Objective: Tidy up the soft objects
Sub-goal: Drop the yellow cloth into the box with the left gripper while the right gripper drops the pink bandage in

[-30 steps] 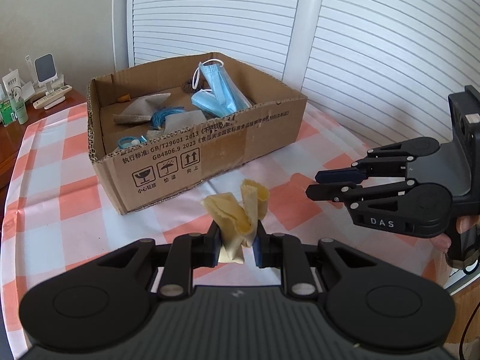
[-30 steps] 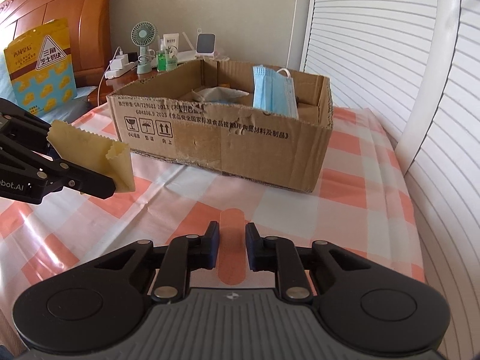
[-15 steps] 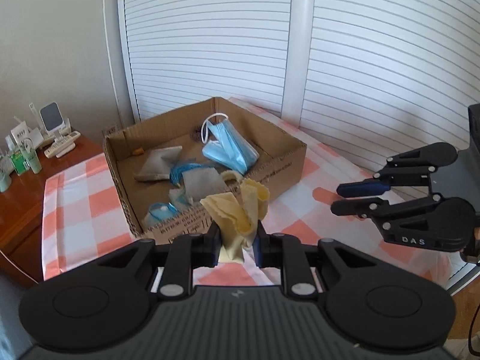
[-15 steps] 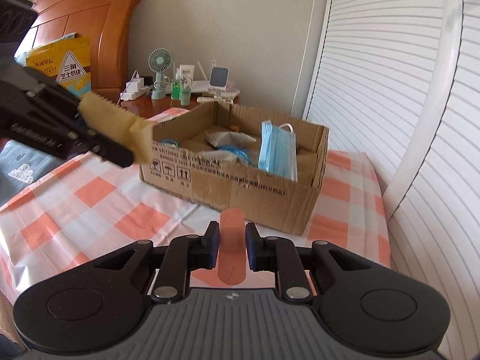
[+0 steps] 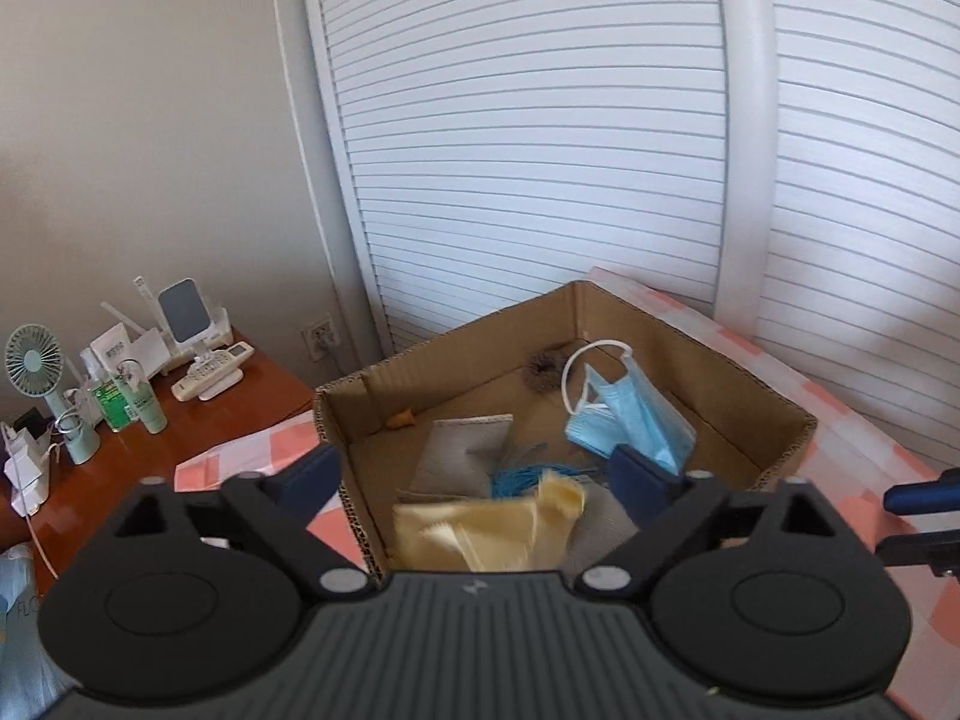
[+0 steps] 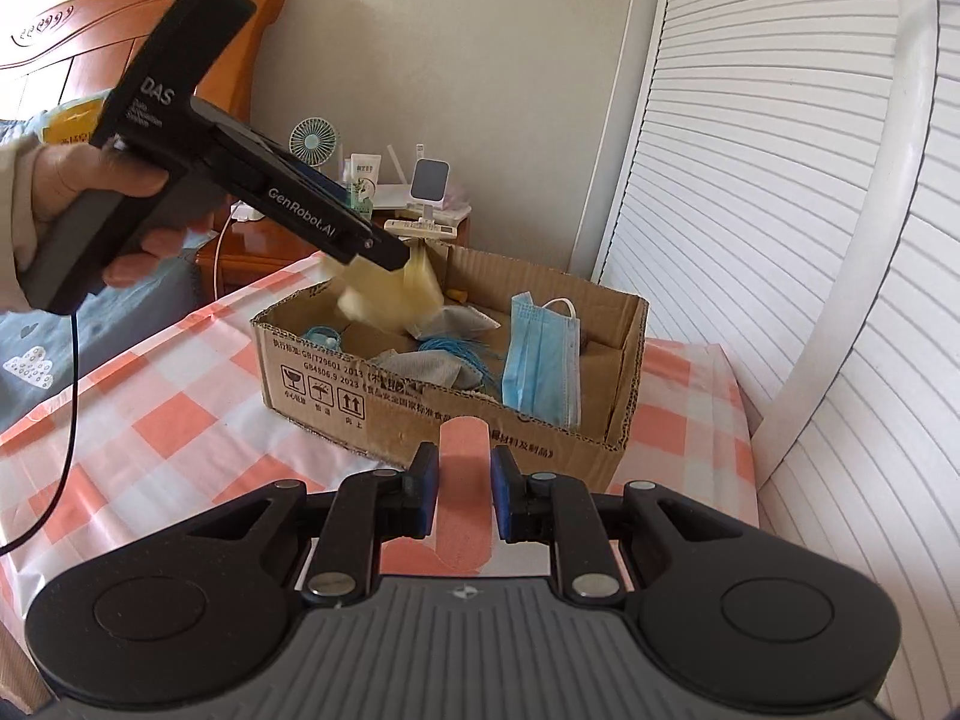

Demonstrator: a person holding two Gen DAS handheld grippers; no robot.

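Observation:
A cardboard box stands on the checked tablecloth. Inside lie a blue face mask, grey cloths and blue cord. My left gripper is open wide above the box's near side. A yellow cloth is loose between its fingers, blurred, just below them over the box. My right gripper hovers in front of the box with a narrow gap, holding nothing.
A wooden bedside table at left holds a small fan, bottles, a remote and chargers. White louvred doors stand behind the box. A bed headboard is at far left in the right wrist view.
My left gripper rose and moved over the box, then opened. The yellow cloth left its grip and is dropping toward the box. My right gripper stayed in front of the box.

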